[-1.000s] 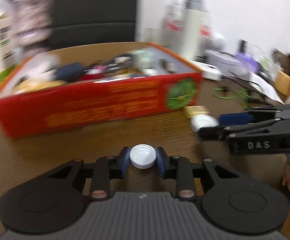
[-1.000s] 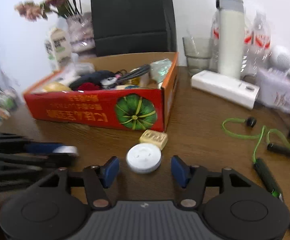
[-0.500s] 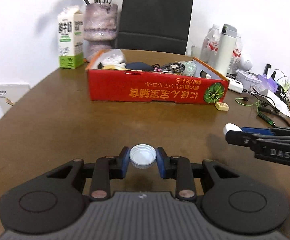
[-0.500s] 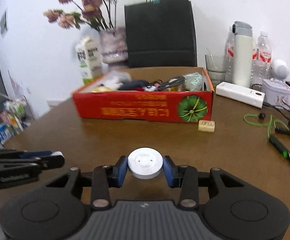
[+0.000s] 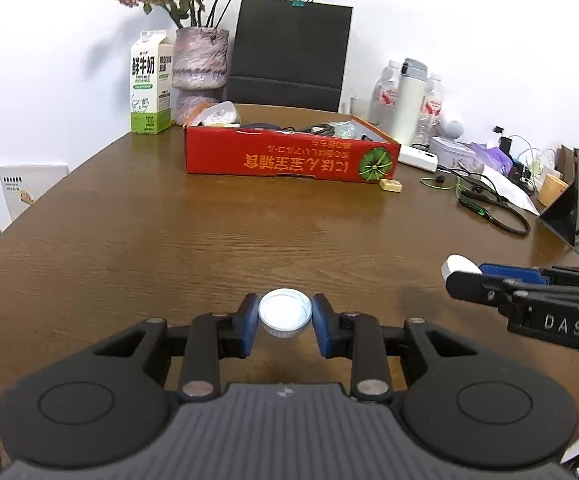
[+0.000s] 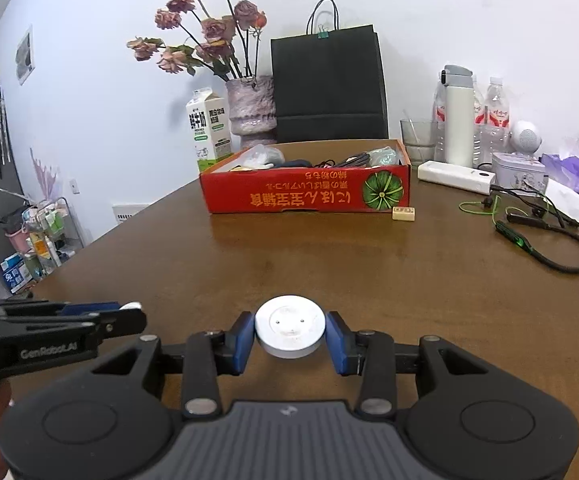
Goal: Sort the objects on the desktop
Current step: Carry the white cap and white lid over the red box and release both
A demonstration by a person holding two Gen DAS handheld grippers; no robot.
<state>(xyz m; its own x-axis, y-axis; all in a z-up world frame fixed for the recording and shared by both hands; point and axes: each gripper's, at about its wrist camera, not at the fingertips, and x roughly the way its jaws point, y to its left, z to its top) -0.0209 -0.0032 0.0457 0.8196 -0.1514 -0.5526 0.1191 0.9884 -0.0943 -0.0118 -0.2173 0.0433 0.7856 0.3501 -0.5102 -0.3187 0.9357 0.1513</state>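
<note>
The left tool (image 5: 285,319) pinches a white bottle cap (image 5: 285,313) between its blue pads, and the right tool (image 6: 289,333) grips a round white puck (image 6: 289,330) the same way. Both are held above the bare desk (image 5: 169,240), well short of the red box (image 5: 289,160). This looks like the carrying step; next, each piece needs bringing over the box's open top before letting go.

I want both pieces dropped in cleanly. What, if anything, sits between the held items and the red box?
Nothing visible blocks either path: bare table lies between the bottle cap in the left claw, the white disc in the right claw, and the red box.
</note>
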